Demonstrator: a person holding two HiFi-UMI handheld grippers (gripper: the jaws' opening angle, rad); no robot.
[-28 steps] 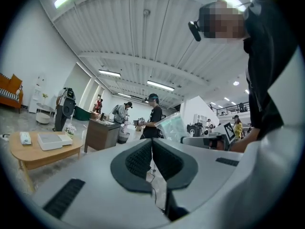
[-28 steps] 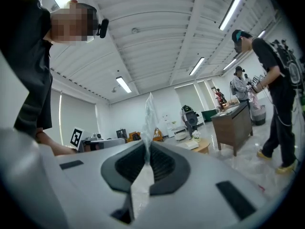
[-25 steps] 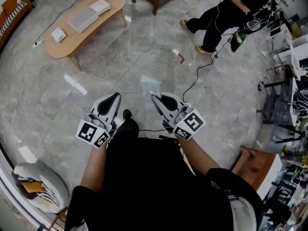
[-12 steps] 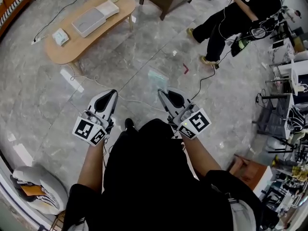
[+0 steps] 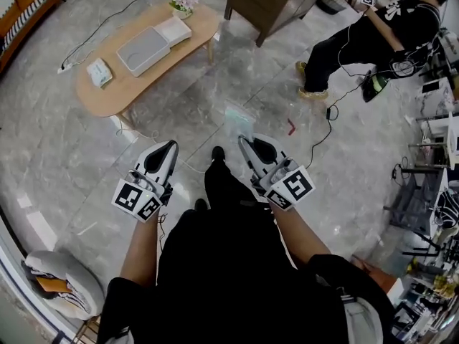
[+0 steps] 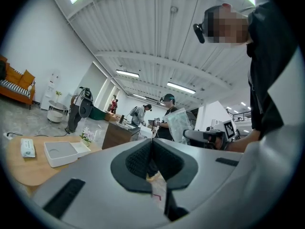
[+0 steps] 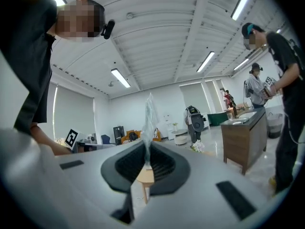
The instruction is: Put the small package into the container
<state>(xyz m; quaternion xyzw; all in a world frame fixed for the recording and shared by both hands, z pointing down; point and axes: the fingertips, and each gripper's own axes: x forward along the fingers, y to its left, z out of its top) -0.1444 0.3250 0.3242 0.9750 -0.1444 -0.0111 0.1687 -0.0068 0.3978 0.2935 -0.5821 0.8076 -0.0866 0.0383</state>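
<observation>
My right gripper (image 5: 244,141) is shut on the lower edge of a small clear plastic package (image 5: 238,119), which stands up past its tips over the grey floor. In the right gripper view the package (image 7: 150,112) rises thin and upright from the closed jaws of the right gripper (image 7: 146,146). My left gripper (image 5: 171,146) is held level beside it, shut with nothing in it; in its own view the left gripper (image 6: 152,140) has its pads together. A white tray-like container (image 5: 143,49) lies on the wooden coffee table (image 5: 93,95) ahead to the left, also in the left gripper view (image 6: 59,152).
The table also holds a flat white box (image 5: 174,29), flowers (image 5: 185,0) and a tissue pack (image 5: 99,70). A dark wooden cabinet (image 5: 276,2) stands ahead, and another person (image 5: 366,38) to the right. Cables (image 5: 326,131) and a red scrap (image 5: 290,126) lie on the floor.
Both grippers have been carried forward across the room, the right still shut on the package. The coffee table and the cabinet have come nearer.
</observation>
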